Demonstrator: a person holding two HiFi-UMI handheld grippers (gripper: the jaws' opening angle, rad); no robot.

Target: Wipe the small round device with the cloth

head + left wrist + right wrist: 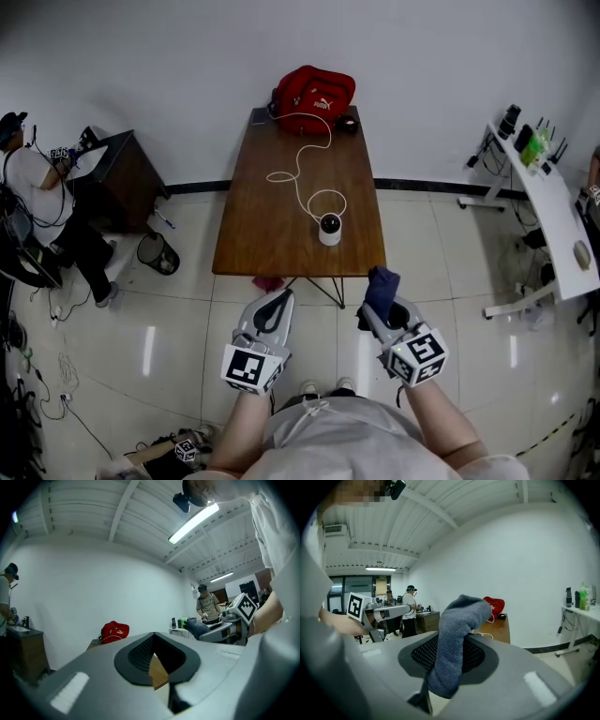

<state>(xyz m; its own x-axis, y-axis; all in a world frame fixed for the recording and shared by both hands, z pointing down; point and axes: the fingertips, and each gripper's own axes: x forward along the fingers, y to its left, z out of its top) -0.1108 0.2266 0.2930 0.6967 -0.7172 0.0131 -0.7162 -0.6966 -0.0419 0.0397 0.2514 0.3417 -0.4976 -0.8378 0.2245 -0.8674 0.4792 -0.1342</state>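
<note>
Right tongs [379, 306]: clamped on blue-grey cloth [382, 284], lower right.
Left tongs [275, 306]: closed, empty, lower centre.
Small round device [330, 229]: on tabletop [272, 220], above both tongs, well apart.

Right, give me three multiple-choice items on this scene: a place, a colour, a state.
1. On the table, the small round device stands: A. near the person's end; B. at the wall end; C. on the left edge.
2. The bag is: A. blue; B. red; C. green.
3. The right gripper is: A. open, empty; B. shut on the cloth; C. shut on a cup.
Answers: 1 A, it sits by the near edge; 2 B, plainly red; 3 B, cloth pinched between its jaws.
</note>
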